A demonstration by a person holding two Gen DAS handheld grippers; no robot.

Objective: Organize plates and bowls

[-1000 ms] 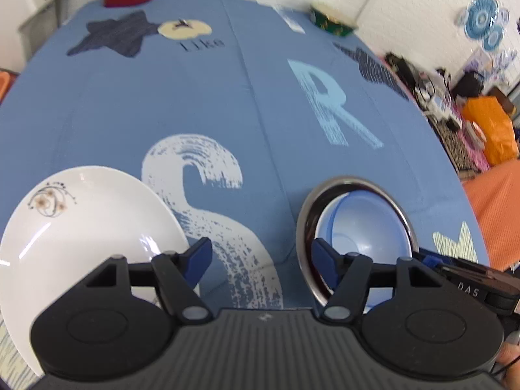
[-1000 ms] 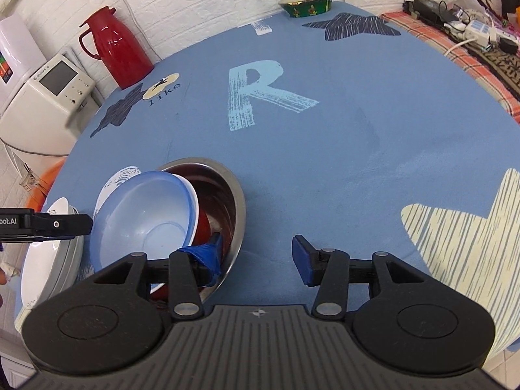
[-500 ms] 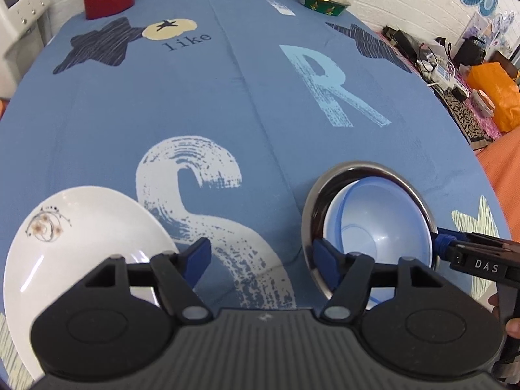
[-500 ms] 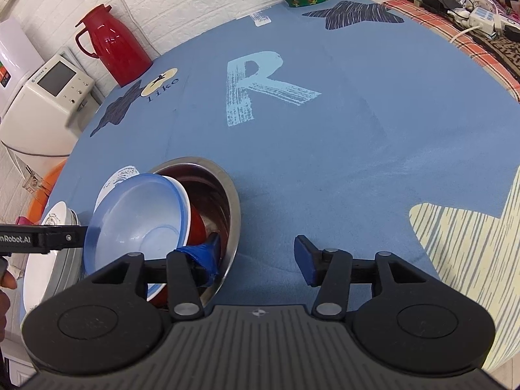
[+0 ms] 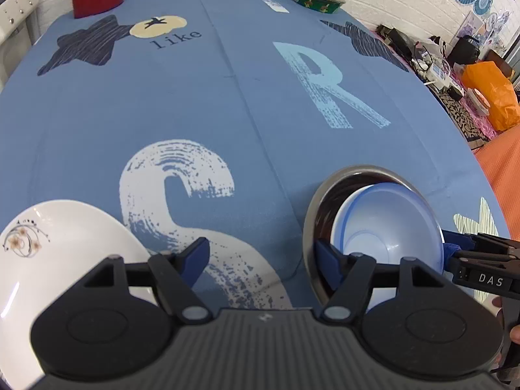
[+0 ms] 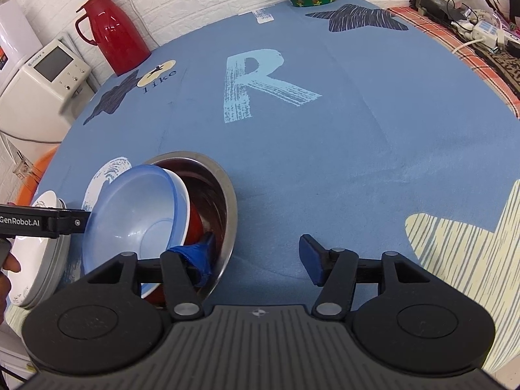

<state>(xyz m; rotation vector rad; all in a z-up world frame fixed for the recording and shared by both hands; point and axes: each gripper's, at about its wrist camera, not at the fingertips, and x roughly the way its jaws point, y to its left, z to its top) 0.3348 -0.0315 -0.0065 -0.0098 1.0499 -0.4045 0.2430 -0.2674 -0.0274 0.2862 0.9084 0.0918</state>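
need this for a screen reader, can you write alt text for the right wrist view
A pale blue bowl sits tilted inside a steel bowl on a blue tablecloth, with one finger of the open right claw at the steel bowl's near edge. The left claw's arm reaches in from the left edge; a red thermos stands at the back.

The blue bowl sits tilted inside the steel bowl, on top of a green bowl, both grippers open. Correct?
Not quite: the bowl under the blue bowl is red, not green, as the right wrist view shows. It does sit tilted in the steel bowl, both grippers open.
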